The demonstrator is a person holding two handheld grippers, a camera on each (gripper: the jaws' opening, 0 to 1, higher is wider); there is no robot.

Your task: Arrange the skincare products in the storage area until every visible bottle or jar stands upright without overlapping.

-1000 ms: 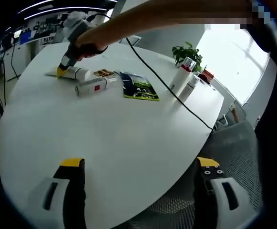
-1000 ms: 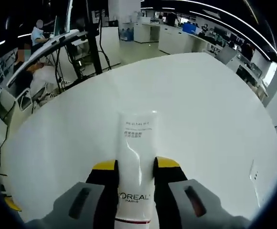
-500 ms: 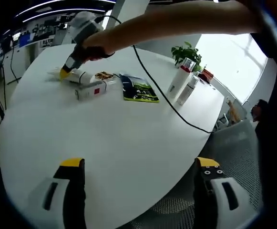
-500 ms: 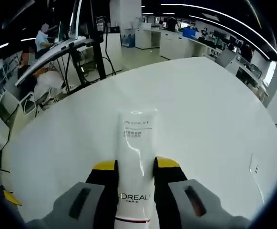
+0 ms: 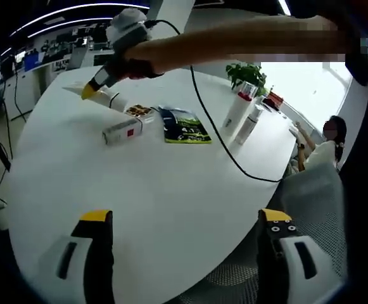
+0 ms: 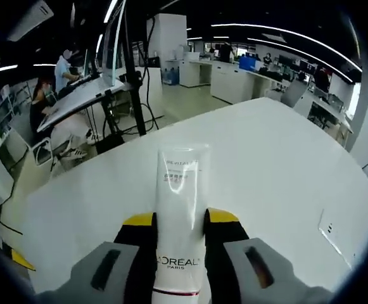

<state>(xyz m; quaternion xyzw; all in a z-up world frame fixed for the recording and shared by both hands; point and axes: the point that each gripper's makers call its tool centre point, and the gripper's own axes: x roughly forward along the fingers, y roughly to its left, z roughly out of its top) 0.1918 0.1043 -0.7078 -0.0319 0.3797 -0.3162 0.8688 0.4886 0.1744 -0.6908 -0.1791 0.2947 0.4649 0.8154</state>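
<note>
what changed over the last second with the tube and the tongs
The right tongs, already shut on the white tube, have lifted it off the white table; in the left gripper view the tube now hangs above the tabletop. No grip changed. The left tongs stay open and idle; the red-and-white box, green packet and two upright bottles lie as before.

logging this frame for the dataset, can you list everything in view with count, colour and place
tube: 1, white, held in the right claw
bottles: 2, white, upright at the table's far right near the plant
box: 1, white and red, lying mid-table
pouch: 1, green and dark, flat beside the box
plant: 1, green, far edge
table: 1, white, round
cable: 1, black, across the table
left claw: yellow tips, open, over the near edge
</note>
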